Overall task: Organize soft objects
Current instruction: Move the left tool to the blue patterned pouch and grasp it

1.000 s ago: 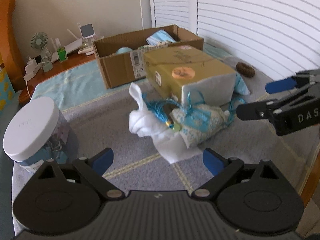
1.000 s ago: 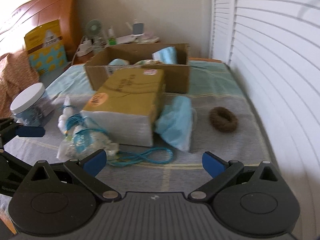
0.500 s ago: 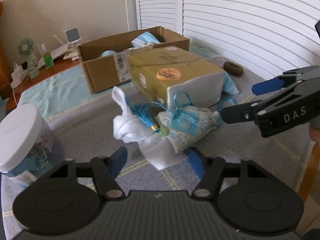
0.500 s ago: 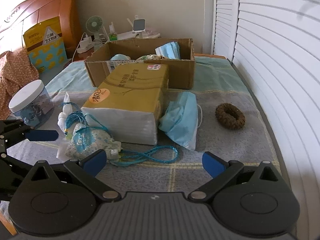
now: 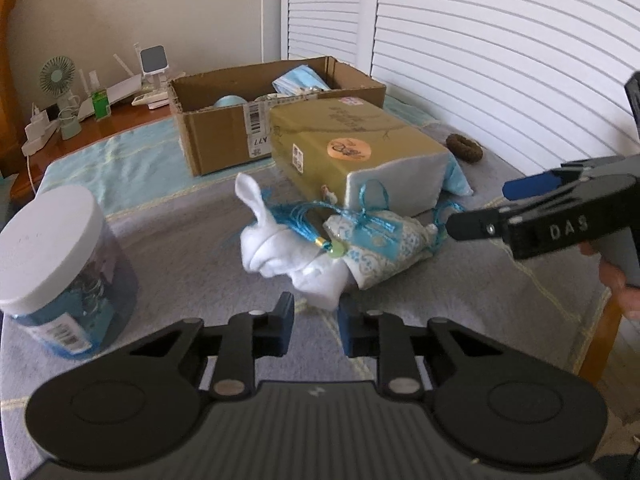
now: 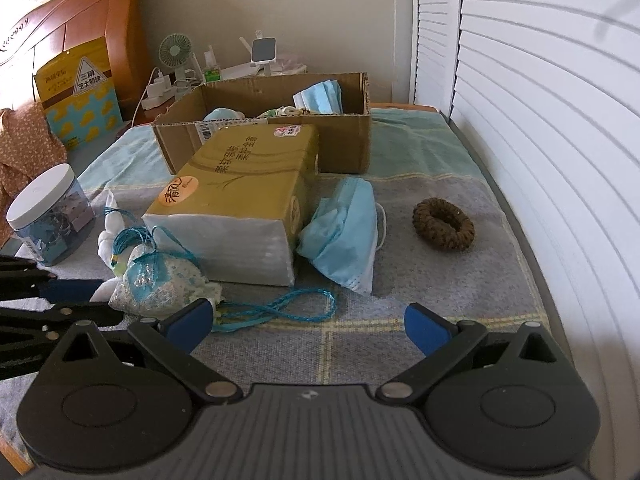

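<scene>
White cloth [image 5: 288, 252] lies on the bed [image 5: 192, 240] at 12 o'clock of the left hand-held gripper [image 5: 315, 322], whose blue pads are pressed together just before it, while the right hand-held gripper [image 6: 306, 322] is spread over a blue cord [image 6: 280, 308].

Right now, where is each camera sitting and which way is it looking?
Left wrist view: sits on the left gripper, looking forward and down at the white cloth pinched in it; the right gripper and a hand show at the right.
Right wrist view: sits on the open right gripper, looking forward and down at the tissue pack and blue mask; the left gripper pokes in at the left.
Both views share: the cardboard box, tissue pack, patterned pouch and white-lidded jar.
</scene>
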Available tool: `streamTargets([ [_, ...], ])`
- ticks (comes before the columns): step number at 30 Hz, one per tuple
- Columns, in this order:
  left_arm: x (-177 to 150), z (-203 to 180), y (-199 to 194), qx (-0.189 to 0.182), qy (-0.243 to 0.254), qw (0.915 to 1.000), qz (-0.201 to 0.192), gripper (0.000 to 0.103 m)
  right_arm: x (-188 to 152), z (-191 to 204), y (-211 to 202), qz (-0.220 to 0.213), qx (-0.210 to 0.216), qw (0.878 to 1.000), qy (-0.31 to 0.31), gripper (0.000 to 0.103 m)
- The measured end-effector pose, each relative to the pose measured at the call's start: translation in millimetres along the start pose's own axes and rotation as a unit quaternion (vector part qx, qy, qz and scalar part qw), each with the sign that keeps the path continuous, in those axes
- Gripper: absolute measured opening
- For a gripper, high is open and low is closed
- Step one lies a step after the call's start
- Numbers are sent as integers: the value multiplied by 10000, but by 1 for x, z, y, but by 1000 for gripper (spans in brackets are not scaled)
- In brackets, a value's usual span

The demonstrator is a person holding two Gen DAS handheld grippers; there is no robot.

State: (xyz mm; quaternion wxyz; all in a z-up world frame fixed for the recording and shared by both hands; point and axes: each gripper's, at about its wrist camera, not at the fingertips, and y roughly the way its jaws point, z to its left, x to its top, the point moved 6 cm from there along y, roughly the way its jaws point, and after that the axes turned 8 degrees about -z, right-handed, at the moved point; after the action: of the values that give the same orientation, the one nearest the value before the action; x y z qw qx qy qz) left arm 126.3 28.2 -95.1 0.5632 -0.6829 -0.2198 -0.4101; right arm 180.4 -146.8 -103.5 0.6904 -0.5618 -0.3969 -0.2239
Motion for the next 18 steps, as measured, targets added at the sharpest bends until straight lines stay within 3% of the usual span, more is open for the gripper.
streamTargets([
  [5,-2,1,-4,183,114,9998,52,30,1,-3,-1,-27,-21,10000,45,103],
  [8,3,-5,-14,120,188,9997,-62,49,1,-4,-3,-47,-37,10000,52,103],
  [10,9,-13,-21,95,318,9992,-239,68,0,-6,-3,-68,-80,9999,33,103],
  [13,18,-27,-22,1,455,9982,-395,68,0,-11,-4,-96,-169,9998,47,103],
  [18,26,-44,0,70,488,9983,-312,67,-2,-25,-8,-171,-316,9993,77,103],
])
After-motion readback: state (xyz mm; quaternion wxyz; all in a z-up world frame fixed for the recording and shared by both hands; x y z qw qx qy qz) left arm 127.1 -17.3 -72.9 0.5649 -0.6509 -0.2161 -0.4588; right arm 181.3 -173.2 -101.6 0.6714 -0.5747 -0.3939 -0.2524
